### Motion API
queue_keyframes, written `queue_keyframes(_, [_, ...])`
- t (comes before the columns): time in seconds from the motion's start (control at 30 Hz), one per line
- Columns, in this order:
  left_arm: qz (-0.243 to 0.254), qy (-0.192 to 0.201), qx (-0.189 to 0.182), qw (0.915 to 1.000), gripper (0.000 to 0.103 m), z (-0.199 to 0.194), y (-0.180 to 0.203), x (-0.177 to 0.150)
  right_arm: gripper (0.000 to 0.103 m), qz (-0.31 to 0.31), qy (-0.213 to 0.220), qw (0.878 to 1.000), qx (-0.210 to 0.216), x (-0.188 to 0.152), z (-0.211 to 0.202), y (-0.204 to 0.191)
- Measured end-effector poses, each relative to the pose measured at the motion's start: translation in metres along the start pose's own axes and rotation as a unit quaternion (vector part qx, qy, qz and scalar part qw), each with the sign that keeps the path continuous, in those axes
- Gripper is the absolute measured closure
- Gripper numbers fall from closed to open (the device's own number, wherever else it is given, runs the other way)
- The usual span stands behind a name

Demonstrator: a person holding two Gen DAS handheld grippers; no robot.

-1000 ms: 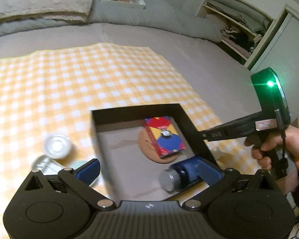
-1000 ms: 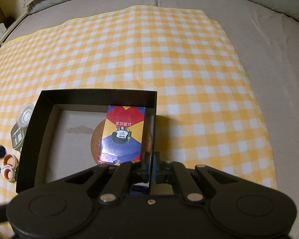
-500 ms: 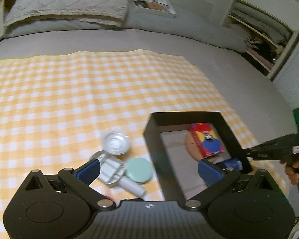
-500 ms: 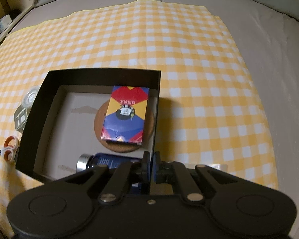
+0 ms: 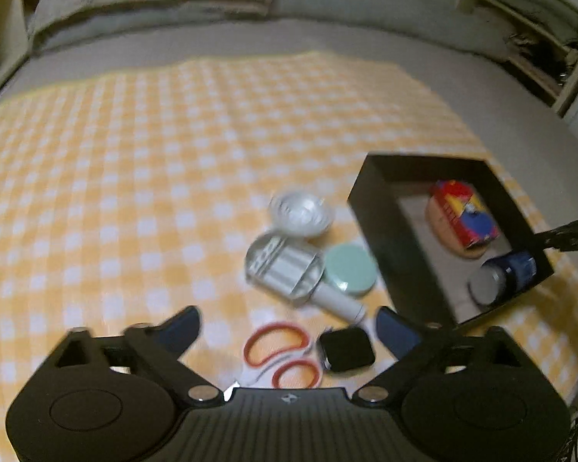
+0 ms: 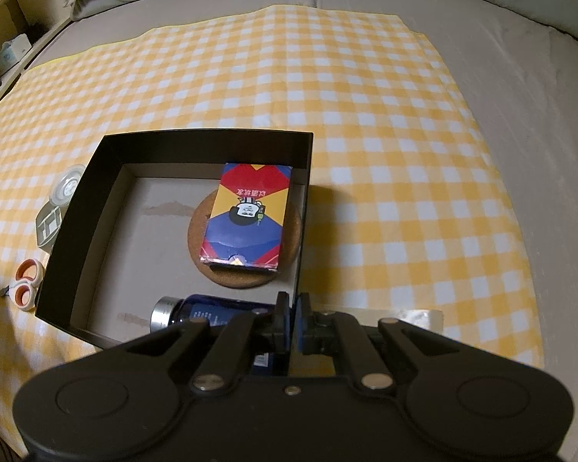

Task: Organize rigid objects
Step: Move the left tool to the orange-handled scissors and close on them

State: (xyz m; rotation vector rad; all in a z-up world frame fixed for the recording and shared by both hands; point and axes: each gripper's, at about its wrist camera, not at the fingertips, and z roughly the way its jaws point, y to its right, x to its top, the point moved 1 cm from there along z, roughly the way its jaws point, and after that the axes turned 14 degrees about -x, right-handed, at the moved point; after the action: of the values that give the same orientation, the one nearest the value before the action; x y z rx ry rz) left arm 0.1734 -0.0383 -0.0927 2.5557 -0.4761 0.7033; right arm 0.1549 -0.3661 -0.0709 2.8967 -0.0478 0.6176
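Observation:
A black box (image 6: 196,139) (image 5: 381,231) lies on the yellow checked cloth. It holds a cork coaster (image 6: 200,231), a colourful card pack (image 6: 246,215) (image 5: 464,217) and a dark blue bottle (image 6: 208,313) (image 5: 504,277). My right gripper (image 6: 292,319) is shut on the box's near right wall. My left gripper (image 5: 289,325) is open and empty above orange-handled scissors (image 5: 281,354) and a black square watch (image 5: 345,350). Beyond lie a clear handled case (image 5: 289,269), a mint round lid (image 5: 350,273) and a clear round container (image 5: 300,211).
The cloth (image 6: 366,77) covers a grey bed (image 6: 520,57) with pillows at the back. Shelves stand at the far right in the left wrist view (image 5: 539,30) and at the left in the right wrist view (image 6: 7,50).
My left gripper has swung left, from over the box to over the loose items beside it. My right gripper has drawn back with the box wall in it, so the bottle shows.

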Motion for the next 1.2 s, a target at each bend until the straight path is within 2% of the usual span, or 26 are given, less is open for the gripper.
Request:
queue_keyframes(0.13, [-0.019,-0.035,-0.006,0.9992,0.042,0.011,-0.014,-0.008,0.099,0.0,-0.001,1.0,0.003,0.0,-0.003,0.002])
queue_keyframes(0.2, [-0.002,-0.046,-0.008,0.9989,0.051,0.013,-0.015,-0.011,0.099,0.0,-0.001,1.0,0.004,0.0,-0.005,0.004])
queue_keyframes(0.27, [0.027,-0.053,-0.01,0.9982,0.07,0.014,-0.014,-0.012,0.099,-0.001,-0.002,1.0,0.004,0.006,-0.003,0.002])
queue_keyframes(0.33, [0.046,-0.061,-0.012,0.997,0.081,0.015,-0.015,-0.012,0.099,-0.002,-0.002,1.0,0.004,0.007,-0.003,0.002])
queue_keyframes(0.53, [0.109,-0.096,-0.021,0.9892,0.082,0.027,-0.013,-0.017,0.098,-0.001,-0.003,1.0,0.004,0.003,-0.003,0.003])
queue_keyframes(0.73, [0.193,-0.131,-0.027,0.9721,0.08,0.042,-0.006,-0.029,0.098,-0.001,-0.002,1.0,0.004,0.002,-0.003,0.004])
queue_keyframes(0.93, [0.237,-0.145,-0.026,0.9601,0.079,0.051,0.0,-0.035,0.098,-0.001,-0.002,1.0,0.003,0.003,-0.003,0.002])
queue_keyframes(1.0, [0.235,-0.147,-0.026,0.9605,0.077,0.053,-0.001,-0.034,0.098,-0.002,-0.002,1.0,0.003,0.002,-0.003,0.003])
queue_keyframes(1.1, [0.217,-0.139,-0.023,0.9658,0.077,0.056,-0.003,-0.032,0.098,-0.002,-0.002,1.0,0.002,0.004,-0.003,0.0])
queue_keyframes(1.2, [0.196,-0.133,-0.018,0.9715,0.083,0.058,-0.005,-0.028,0.098,-0.002,-0.002,1.0,0.002,0.004,-0.003,0.0])
